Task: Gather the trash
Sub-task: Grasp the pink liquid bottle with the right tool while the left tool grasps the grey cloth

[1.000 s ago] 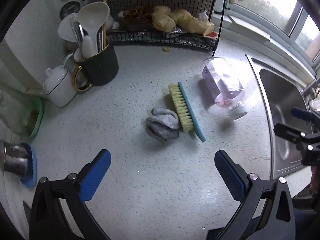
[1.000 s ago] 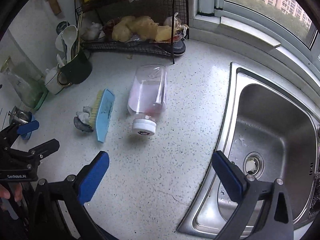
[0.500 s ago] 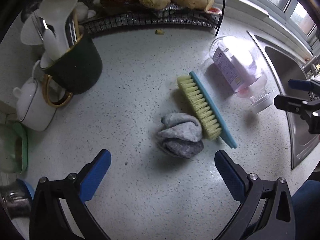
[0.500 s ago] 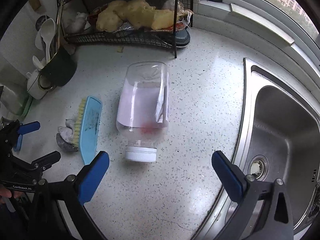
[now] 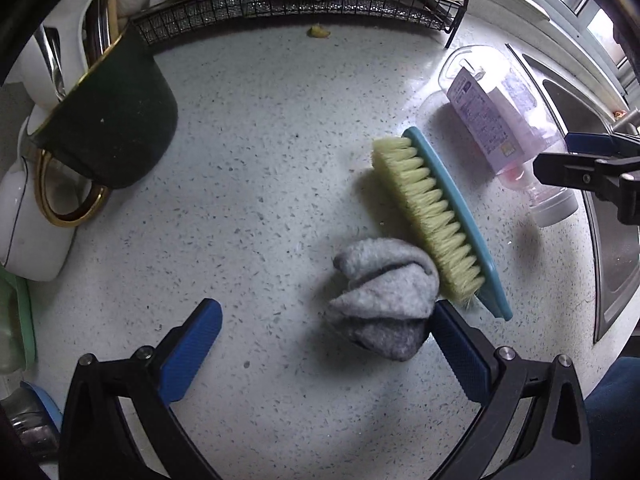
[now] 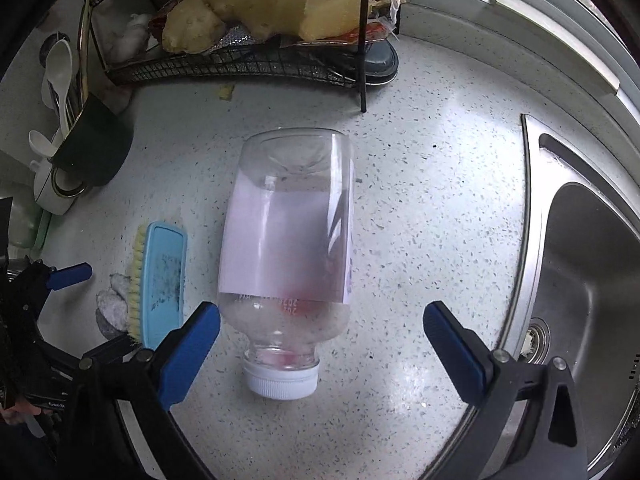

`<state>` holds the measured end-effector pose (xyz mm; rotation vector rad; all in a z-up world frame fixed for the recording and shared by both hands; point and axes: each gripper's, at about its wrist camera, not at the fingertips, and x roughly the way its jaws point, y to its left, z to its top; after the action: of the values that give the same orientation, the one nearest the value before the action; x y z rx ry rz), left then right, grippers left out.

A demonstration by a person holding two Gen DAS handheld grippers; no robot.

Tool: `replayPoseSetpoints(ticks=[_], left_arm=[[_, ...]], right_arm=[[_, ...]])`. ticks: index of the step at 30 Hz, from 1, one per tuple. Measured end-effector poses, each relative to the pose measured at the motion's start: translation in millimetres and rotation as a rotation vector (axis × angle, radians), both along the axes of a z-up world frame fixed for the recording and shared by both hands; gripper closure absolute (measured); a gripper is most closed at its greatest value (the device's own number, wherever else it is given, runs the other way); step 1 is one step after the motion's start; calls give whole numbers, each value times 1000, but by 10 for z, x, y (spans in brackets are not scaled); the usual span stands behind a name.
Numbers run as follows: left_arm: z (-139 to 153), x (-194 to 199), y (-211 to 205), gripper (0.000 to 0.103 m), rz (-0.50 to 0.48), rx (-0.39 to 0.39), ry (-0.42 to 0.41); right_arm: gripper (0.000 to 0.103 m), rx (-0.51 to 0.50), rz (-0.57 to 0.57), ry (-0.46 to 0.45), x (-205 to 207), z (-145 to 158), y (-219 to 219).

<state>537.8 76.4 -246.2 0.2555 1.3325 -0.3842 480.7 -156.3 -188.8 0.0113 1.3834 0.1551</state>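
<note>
Left gripper (image 5: 326, 334), fingers wide: crumpled grey cloth wad (image 5: 384, 300) lies against its right finger. Right gripper (image 6: 320, 338), fingers wide, straddles the clear plastic bottle (image 6: 288, 240); long axis near-to-far.

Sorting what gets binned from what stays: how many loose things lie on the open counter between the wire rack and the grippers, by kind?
Plastic bottle: 1
Scrub brush: 1
Grey cloth wad: 1
Yellow scrap: 1
Total: 4
</note>
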Motion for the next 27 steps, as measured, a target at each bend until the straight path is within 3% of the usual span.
replayPoseSetpoints(ticks=[16,18,20,27], left_arm=[[-138,149,-148,0,-52,-24,24],[-129,160,-141,2,-52,-32,30],[-114,145,-142,6,-56,-28,32],[-47,102,-124,23,-26,-47,22]], right_arm=[[1,28,-12,23,451,-63,311],[7,23,-4,18,522,-90,345],[23,-1,13,17,610,-115,410],[31,16,19,34,601,-244,507]])
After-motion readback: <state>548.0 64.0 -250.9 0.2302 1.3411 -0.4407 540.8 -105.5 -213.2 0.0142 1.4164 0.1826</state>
